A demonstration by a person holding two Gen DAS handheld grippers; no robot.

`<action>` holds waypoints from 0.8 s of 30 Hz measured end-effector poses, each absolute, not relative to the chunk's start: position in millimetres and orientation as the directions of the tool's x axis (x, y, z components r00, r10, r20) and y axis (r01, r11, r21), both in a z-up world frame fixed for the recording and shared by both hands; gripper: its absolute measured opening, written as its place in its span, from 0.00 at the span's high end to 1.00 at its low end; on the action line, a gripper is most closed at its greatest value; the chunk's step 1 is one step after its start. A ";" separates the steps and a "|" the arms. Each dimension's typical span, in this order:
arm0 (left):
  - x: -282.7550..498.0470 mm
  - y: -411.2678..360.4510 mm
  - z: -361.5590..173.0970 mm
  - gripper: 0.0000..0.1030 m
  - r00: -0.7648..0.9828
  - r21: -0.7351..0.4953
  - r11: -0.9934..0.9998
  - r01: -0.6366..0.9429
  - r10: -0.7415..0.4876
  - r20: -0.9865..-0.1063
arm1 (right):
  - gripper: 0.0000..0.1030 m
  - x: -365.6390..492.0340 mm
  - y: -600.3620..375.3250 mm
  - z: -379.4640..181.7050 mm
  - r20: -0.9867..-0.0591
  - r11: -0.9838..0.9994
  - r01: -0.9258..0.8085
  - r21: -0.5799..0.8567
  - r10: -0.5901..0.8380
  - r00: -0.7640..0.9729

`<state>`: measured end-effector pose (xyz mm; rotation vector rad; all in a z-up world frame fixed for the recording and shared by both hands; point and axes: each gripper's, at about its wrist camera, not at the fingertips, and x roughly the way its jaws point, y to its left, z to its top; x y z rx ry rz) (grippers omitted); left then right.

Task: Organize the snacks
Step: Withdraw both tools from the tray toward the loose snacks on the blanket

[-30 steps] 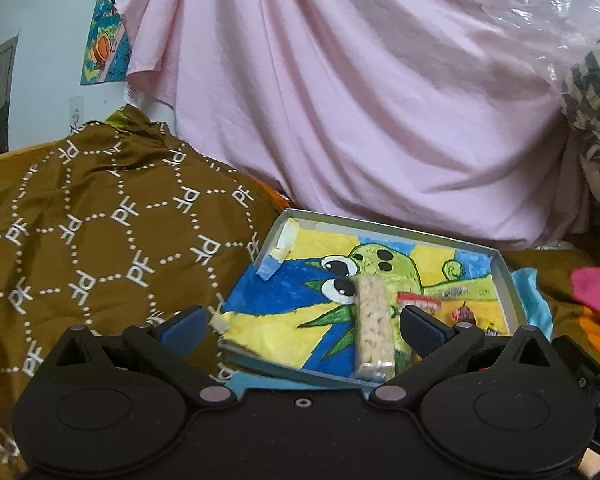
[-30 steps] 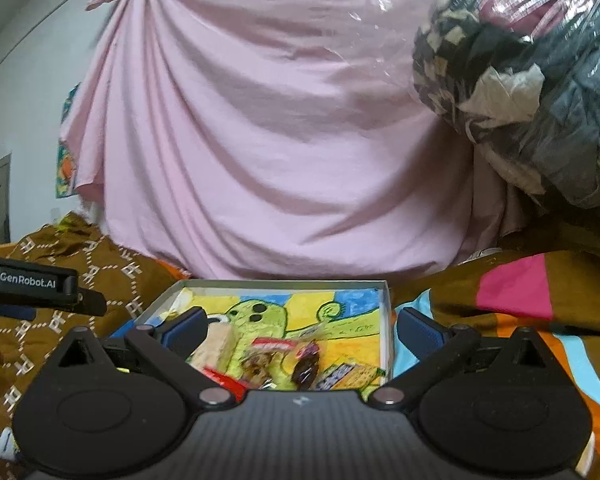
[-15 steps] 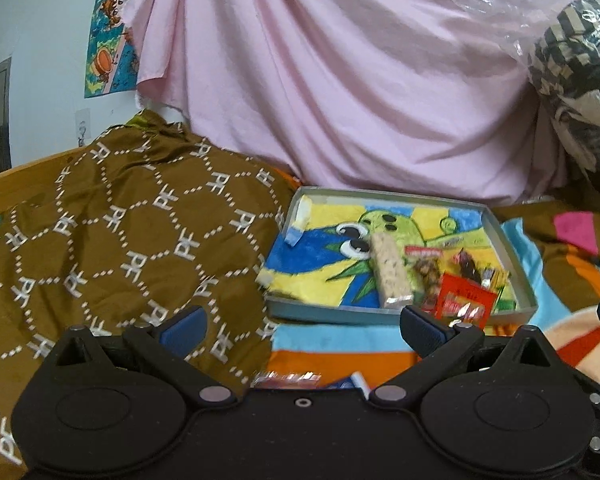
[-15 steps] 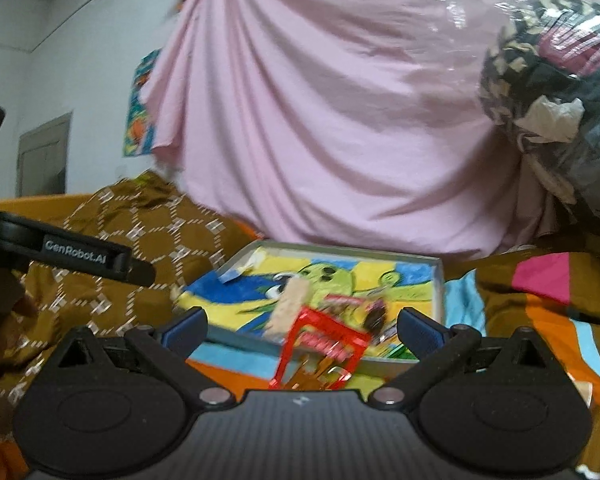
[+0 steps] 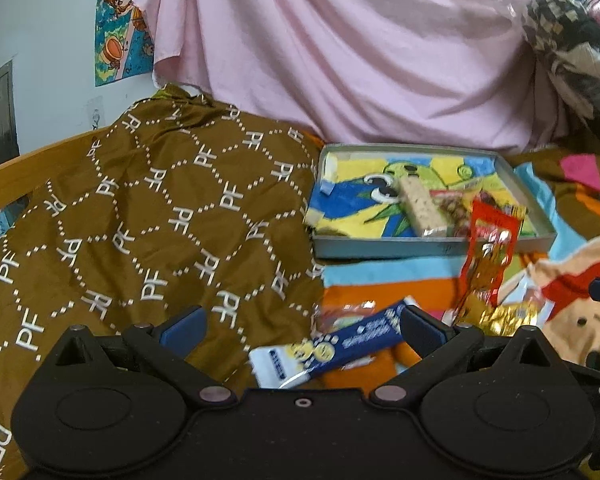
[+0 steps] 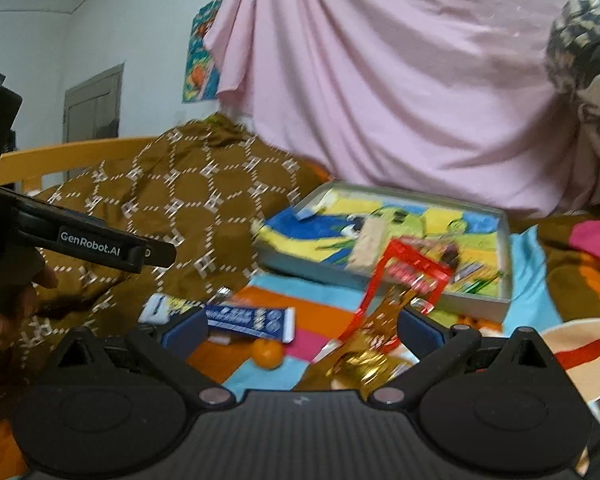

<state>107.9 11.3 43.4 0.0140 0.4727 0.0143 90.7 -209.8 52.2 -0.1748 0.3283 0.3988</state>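
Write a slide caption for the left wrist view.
Open left claw above a blue snack bar, the tray beyond.

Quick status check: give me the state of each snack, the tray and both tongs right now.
Left tongs: open, empty, above the blue bar.
Right tongs: open, red packet between the fingers; contact unclear.
Red packet: standing up off the blanket, blurred.
Blue bar: flat on the blanket, outside the tray.
Oat bar: lying in the tray.
Tray: open, holding several snacks.

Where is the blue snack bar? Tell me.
The blue snack bar lies on the striped blanket between the open left gripper's fingers, in front of the tray, just beside the brown patterned cloth.
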 end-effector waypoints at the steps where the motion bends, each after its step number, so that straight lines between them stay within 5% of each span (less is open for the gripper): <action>1: 107.2 12.7 40.3 0.01 0.887 0.023 1.000 -0.005 0.015 -0.461 | 0.00 90.3 -206.8 49.8 -0.360 0.904 -0.416 -0.102 0.356 0.862; 14: 112.9 14.4 7.7 0.01 0.840 0.128 0.983 0.134 -0.044 -0.541 | 0.00 104.7 -183.0 20.0 -0.546 0.863 -0.501 -0.073 0.386 0.744; 24: 131.7 15.3 -1.1 0.01 0.819 0.196 0.963 0.186 -0.042 -0.572 | 0.00 115.2 -170.5 5.7 -0.601 0.852 -0.513 -0.099 0.360 0.714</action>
